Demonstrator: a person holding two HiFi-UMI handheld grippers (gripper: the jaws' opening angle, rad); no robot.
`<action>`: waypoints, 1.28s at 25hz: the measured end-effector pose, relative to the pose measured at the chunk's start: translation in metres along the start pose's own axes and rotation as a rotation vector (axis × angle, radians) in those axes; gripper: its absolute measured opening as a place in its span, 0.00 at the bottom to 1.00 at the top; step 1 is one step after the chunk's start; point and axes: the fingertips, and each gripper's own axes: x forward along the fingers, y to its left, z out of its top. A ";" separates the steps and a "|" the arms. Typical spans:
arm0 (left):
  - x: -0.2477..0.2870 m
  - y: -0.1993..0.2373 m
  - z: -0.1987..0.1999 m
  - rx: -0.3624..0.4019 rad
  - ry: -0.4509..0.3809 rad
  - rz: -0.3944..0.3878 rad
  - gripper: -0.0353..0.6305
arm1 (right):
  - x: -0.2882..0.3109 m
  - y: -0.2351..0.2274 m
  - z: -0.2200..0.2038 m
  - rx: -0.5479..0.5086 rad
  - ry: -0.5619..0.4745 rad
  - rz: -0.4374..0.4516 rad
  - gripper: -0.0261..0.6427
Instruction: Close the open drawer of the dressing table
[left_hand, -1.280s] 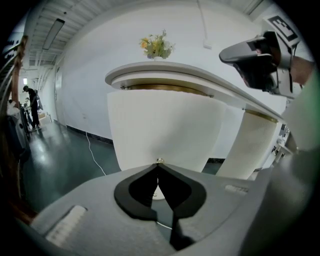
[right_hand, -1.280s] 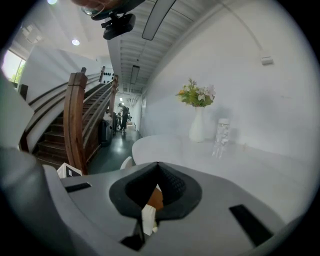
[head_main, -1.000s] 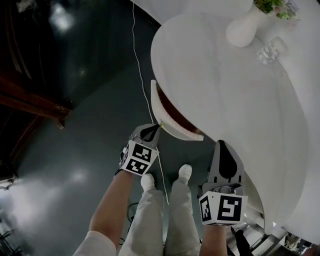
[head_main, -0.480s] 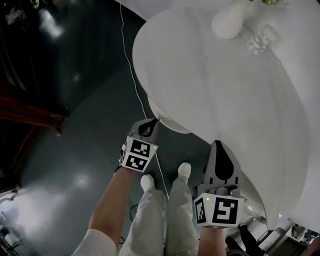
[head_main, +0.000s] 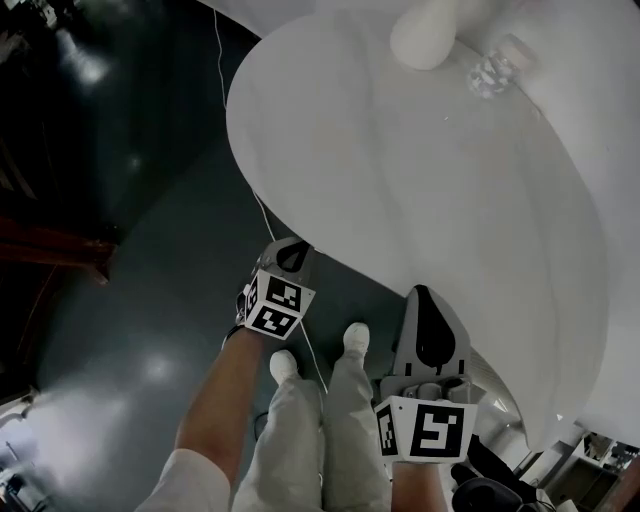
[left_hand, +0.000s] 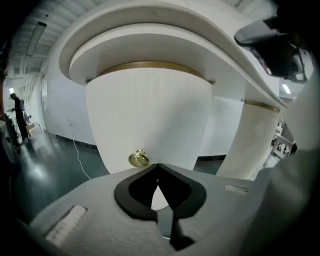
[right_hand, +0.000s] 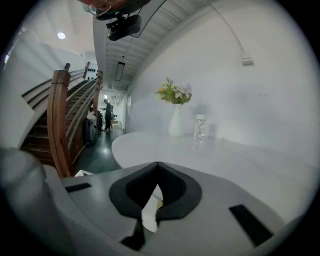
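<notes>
The dressing table has a wide white top. No drawer shows beyond its edge in the head view. In the left gripper view the drawer front, white and ribbed, sits tucked under the top, with a brass knob low on it. My left gripper is shut and empty, its tips right at the drawer front just right of the knob. My right gripper is shut and empty, held by the table's near edge and pointing over the top.
A white vase of flowers and a glass jar stand at the table's far side. A thin cable runs over the dark floor. A wooden staircase rises on the left. The person's shoes are below the grippers.
The drawer, open a second ago, has slid in under the tabletop. My left gripper moved forward with it toward the table. The right gripper kept its place beside the edge.
</notes>
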 end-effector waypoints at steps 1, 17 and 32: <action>0.002 0.001 0.001 -0.028 -0.003 0.002 0.08 | -0.001 0.000 0.001 -0.006 -0.004 0.004 0.03; -0.026 0.016 0.023 -0.082 -0.155 0.013 0.08 | -0.004 0.005 0.009 -0.011 -0.027 0.034 0.03; 0.001 0.017 0.038 -0.070 -0.131 -0.012 0.08 | -0.002 0.005 0.009 -0.010 -0.027 0.019 0.03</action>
